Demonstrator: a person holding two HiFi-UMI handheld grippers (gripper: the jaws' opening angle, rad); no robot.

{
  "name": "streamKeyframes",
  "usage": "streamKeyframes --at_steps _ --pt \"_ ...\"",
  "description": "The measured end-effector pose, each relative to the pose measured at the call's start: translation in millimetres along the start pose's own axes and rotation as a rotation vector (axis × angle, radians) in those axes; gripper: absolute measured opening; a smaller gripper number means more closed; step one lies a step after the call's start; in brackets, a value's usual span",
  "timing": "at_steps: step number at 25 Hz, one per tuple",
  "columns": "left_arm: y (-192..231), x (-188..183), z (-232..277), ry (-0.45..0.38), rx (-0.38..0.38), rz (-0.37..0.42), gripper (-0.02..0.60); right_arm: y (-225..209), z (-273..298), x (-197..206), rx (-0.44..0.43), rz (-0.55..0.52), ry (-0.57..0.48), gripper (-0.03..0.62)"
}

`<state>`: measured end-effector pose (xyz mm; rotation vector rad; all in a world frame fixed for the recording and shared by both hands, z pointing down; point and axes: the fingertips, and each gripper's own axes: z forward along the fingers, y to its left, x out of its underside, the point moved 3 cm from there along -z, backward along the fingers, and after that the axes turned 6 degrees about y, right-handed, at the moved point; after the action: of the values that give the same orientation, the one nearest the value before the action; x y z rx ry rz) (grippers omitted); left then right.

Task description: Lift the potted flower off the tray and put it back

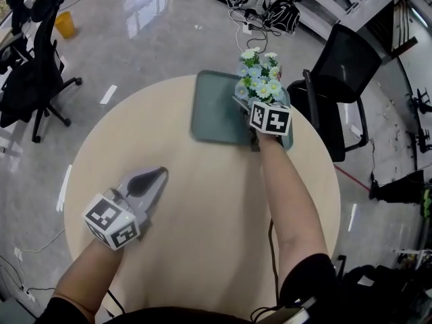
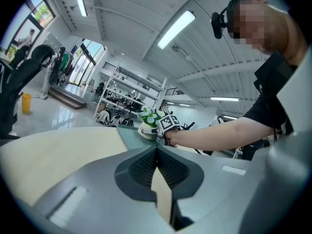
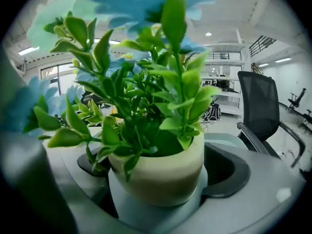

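Surface: one round, pale wood table (image 1: 202, 208) on a glossy grey floor (image 1: 135, 39), in an open workshop room.

Count, head view:
- Tray (image 1: 212, 110): 1, grey-green, on the far part of the table.
- Flower (image 1: 260, 79): 1, with white and blue blooms, at the tray's right edge.
- Tools: 2.
  - The left tool (image 1: 159, 175) lies low over bare table, well apart from the tray. Its jaws are pressed together with nothing between them.
  - The right tool (image 1: 250, 105) is at the tray, with its jaws clamped on the flower.
- Chairs: 2, black, one at the left (image 1: 34, 79) and one at the right (image 1: 344, 79).
- Bin (image 1: 65, 24): 1, yellow, on the floor far left.

Per view:
- The left gripper view alone shows the ceiling strip lights (image 2: 175, 29), white shelving (image 2: 122, 94) and the forearm (image 2: 219, 133) reaching to the flower.
- The right gripper view alone shows the cream pot (image 3: 161, 172), seated between the two jaw pads with green leaves above it.
- No view shows whether the pot rests on the tray or hangs just above it.
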<state>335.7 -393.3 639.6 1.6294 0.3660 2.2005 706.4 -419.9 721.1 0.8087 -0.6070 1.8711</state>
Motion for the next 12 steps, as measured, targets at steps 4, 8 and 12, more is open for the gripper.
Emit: streamKeyframes --at_steps 4,8,12 --pt "5 2 -3 -0.004 -0.012 -0.020 -0.002 -4 1 -2 0.046 0.012 -0.002 0.543" --pt "3 1 -4 -0.005 -0.011 -0.020 -0.002 -6 -3 -1 0.036 0.018 -0.006 0.538" --pt "0 -6 -12 -0.018 -0.009 -0.013 -0.002 0 -18 -2 0.001 0.026 -0.029 0.537"
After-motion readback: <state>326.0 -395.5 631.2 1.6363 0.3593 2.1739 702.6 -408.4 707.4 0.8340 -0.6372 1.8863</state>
